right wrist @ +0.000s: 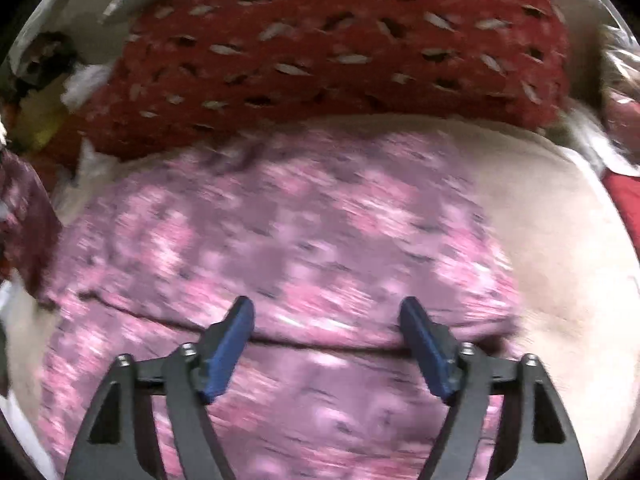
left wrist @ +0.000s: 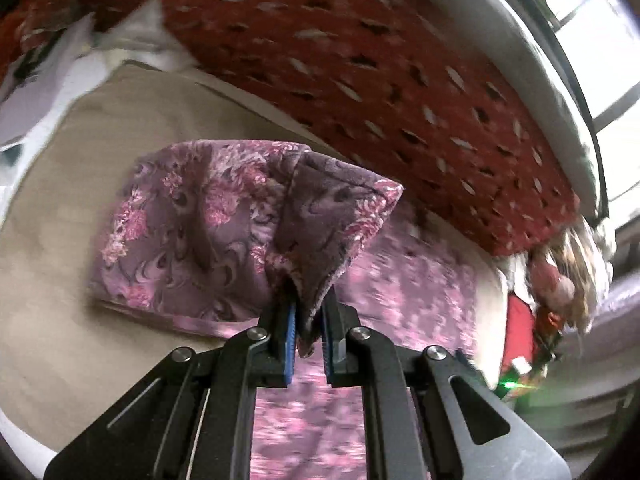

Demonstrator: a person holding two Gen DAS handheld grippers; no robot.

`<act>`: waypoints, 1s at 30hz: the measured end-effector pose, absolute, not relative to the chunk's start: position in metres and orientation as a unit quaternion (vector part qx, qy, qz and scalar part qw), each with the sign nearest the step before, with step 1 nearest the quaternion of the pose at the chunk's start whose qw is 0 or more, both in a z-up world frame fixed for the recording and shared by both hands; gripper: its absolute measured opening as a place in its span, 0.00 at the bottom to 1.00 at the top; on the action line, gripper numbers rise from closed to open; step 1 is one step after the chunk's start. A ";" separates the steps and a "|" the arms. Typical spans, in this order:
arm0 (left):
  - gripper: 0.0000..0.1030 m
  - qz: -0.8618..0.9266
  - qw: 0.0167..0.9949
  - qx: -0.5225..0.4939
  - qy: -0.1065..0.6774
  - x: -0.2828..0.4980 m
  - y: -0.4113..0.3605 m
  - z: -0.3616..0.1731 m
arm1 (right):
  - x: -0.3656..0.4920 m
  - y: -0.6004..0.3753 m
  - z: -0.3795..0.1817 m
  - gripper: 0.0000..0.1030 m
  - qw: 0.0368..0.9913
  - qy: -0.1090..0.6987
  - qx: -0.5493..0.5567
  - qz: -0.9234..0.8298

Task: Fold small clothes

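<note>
The left hand-held gripper is clenched on a bunched corner of the pink floral cloth, its blue pads pressing the fabric between them. The pinched corner rises as a peaked flap above the jaws, while the rest of the cloth lies spread over the beige surface below and to the left. A further stretch of the same print runs under and to the right of this gripper, heavily blurred.

The right hand-held gripper is released, its blue pads standing wide apart over the pink floral cloth. A dark crease or fold edge crosses the fabric between the two fingers. Whether the fingertips touch the fabric cannot be told through the blur.

The beige surface looks soft and padded, with bare stretches on both sides of the cloth. Along its far edge lies a dark red patterned fabric with pale and dark leaf-shaped flecks, seen also from the right wrist. In the left wrist view, crumpled white cloth sits at the upper left beside the red fabric, a bright window with dark bars shows at the upper right, and a small green light glows low at the right near some red and mixed items that are too blurred to name.
</note>
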State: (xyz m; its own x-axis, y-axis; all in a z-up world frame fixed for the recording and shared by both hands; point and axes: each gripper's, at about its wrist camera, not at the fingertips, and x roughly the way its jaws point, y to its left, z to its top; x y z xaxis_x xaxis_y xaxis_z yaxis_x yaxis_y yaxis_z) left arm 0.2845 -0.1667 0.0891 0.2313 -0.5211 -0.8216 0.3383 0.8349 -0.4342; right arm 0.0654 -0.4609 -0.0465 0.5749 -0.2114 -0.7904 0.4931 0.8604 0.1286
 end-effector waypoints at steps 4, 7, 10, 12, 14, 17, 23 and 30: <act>0.08 -0.304 0.763 -0.068 0.566 0.265 -0.219 0.085 | 0.053 -0.455 -0.060 0.89 0.886 0.407 0.129 -0.181; 0.08 -0.324 0.744 -0.051 0.582 0.252 -0.262 0.071 | 0.064 -0.442 -0.065 1.00 0.877 0.434 0.086 -0.186; 0.08 -0.331 0.725 -0.036 0.603 0.245 -0.296 0.043 | 0.064 -0.441 -0.066 1.00 0.878 0.436 0.081 -0.182; 0.08 -0.326 0.711 -0.034 0.623 0.245 -0.313 0.018 | 0.062 -0.448 -0.067 1.00 0.881 0.430 0.099 -0.172; 0.09 -0.315 0.695 -0.041 0.645 0.245 -0.323 -0.009 | 0.058 -0.449 -0.067 1.00 0.882 0.427 0.099 -0.171; 0.11 -0.305 0.684 -0.071 0.659 0.248 -0.323 -0.037 | 0.061 -0.448 -0.069 1.00 0.881 0.431 0.094 -0.172; 0.31 -0.342 0.683 -0.119 0.635 0.237 -0.283 -0.012 | 0.063 -0.449 -0.067 1.00 0.880 0.434 0.095 -0.169; 0.58 -0.247 0.746 -0.217 0.579 0.230 -0.166 -0.018 | 0.059 -0.456 -0.030 0.96 0.885 0.401 0.166 -0.171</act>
